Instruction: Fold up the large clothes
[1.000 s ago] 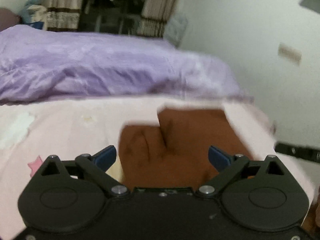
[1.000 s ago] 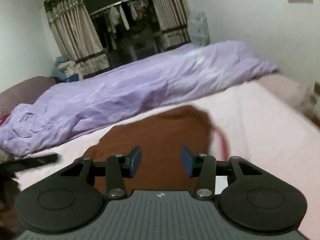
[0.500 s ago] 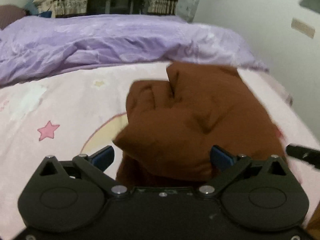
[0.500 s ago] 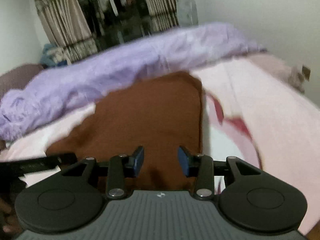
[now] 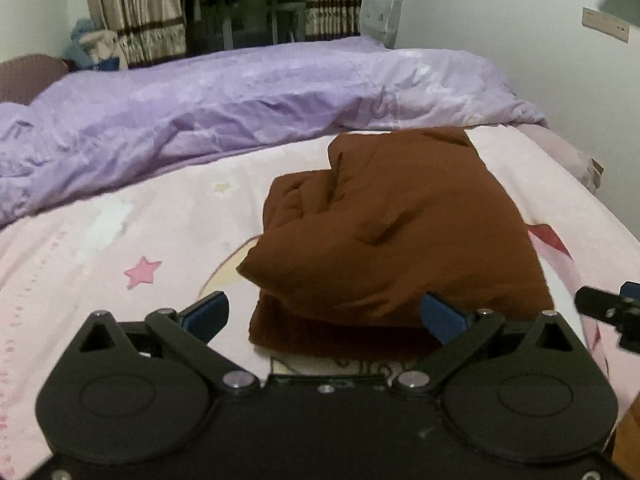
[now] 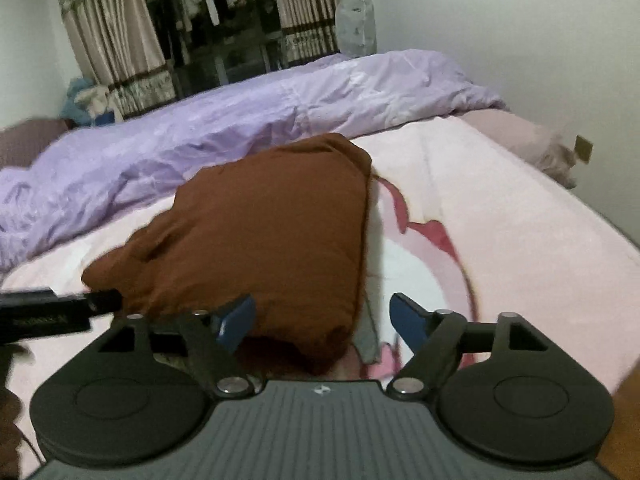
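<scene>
Lying folded into a thick, puffy bundle, the rust-brown fabric garment (image 5: 400,232) rests on the pink cartoon-printed bed sheet (image 5: 120,240), its long axis running from the near edge of the bed away toward the crumpled lilac duvet (image 5: 240,96), with the far end narrower and just short of that duvet. The left hand-held gripper (image 5: 326,316) hangs at the bundle's near edge with its blue-tipped jaws spread wide on either side of the cloth, pressing on nothing. The right hand-held gripper (image 6: 323,322) has just been opening; its jaws now stand wide apart, with the bundle's near right corner between them but not pinched. Behind the bed, beige striped curtains (image 6: 108,40) frame a dark open wardrobe of hanging clothes (image 6: 216,16), a clear plastic bag (image 6: 356,20) leans in the corner, and a plain white wall (image 6: 500,40) runs along the right.
</scene>
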`<state>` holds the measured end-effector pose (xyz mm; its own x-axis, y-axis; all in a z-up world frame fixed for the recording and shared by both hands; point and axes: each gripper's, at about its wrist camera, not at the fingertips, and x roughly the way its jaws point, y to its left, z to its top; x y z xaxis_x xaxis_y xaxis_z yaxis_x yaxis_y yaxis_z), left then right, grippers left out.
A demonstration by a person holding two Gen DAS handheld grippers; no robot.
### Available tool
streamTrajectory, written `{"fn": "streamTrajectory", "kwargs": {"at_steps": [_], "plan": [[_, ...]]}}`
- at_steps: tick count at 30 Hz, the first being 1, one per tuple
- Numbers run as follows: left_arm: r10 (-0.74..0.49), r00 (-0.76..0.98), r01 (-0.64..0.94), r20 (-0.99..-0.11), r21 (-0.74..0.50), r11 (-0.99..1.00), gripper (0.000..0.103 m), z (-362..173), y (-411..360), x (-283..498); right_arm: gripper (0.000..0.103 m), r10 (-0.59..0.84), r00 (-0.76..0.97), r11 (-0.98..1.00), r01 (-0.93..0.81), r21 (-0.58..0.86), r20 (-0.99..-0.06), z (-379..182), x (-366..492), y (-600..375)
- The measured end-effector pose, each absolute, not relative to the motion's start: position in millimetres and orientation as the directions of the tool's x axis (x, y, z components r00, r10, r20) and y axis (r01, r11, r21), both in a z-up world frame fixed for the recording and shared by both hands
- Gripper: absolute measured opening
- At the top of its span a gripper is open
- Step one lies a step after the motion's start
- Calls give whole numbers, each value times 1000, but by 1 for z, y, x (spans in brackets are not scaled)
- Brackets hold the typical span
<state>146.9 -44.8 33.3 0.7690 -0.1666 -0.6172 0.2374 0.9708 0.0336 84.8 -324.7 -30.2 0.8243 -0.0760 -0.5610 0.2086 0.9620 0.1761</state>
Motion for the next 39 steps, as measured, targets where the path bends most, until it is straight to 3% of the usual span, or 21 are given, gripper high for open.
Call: {"fn": "streamTrajectory", "kwargs": {"at_steps": [11, 39], "plan": [[-215, 743, 311, -634, 43, 950, 103, 25, -65, 106, 91, -122, 762, 977, 204, 56, -636, -38, 65, -299], [-229, 737, 327, -636, 39, 944, 103, 23, -67, 96, 91, -130, 760, 975, 215, 58, -637, -39, 56, -300]]}}
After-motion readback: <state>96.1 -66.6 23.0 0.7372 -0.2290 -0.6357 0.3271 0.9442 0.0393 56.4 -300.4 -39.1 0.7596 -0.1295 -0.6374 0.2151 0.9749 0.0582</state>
